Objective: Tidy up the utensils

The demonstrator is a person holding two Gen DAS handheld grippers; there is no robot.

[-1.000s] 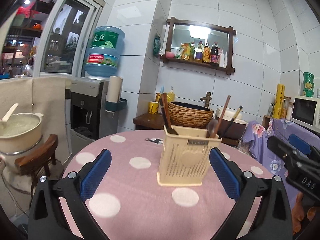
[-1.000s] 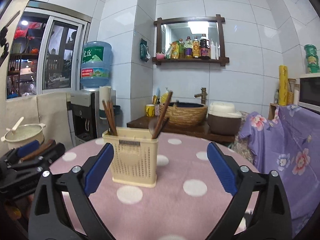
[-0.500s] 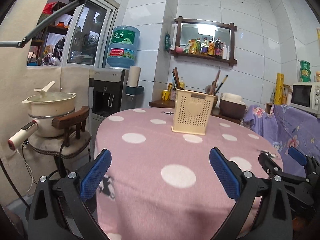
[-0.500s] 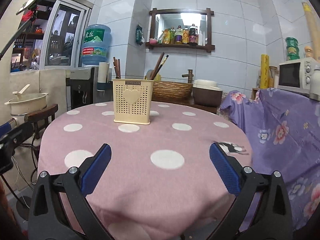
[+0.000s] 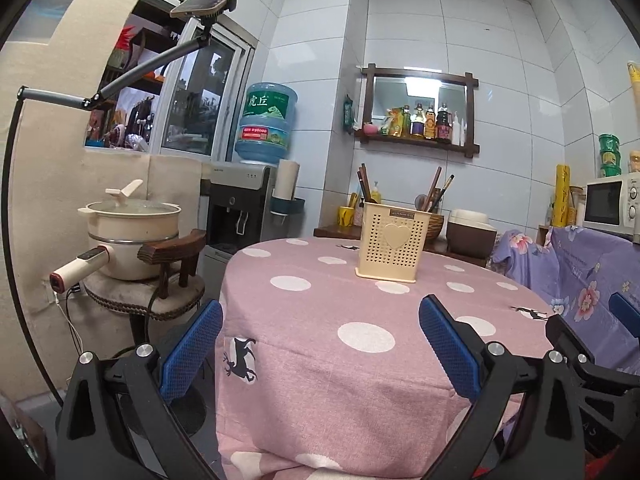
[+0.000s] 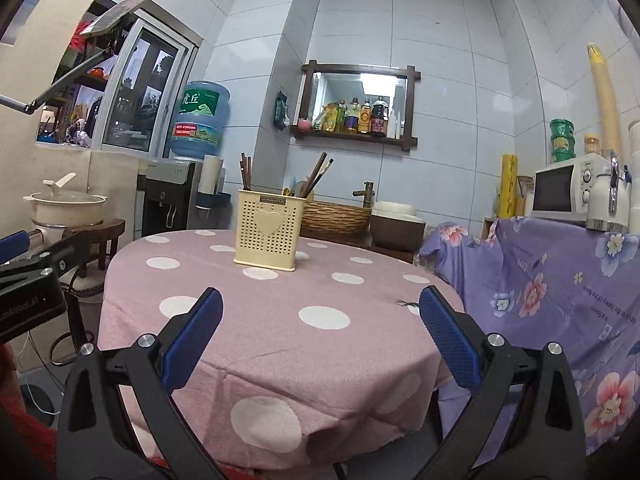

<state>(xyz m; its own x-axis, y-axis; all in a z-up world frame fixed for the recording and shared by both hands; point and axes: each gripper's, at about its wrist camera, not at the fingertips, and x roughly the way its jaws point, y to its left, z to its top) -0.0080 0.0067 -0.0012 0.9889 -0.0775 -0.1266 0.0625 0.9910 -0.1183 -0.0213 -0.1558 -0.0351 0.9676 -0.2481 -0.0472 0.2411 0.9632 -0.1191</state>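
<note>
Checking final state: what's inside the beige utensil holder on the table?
The utensil holder has dark chopsticks standing at its left end and brown-handled utensils leaning out at the right. Its perforated walls hide their lower ends and anything shorter inside.

"JIANHAO" on utensil holder [image 6: 267, 231], "虎丘" on water jug [image 5: 265, 123]

Both grippers are hanging side by side at about the same height, each pointing forward. The left gripper [image 5: 320, 344] is holding its blue-padded fingers [image 5: 191, 350] spread wide with nothing between them. The right gripper [image 6: 320, 336] is gaping equally wide, its pads [image 6: 448, 336] bare.
</note>
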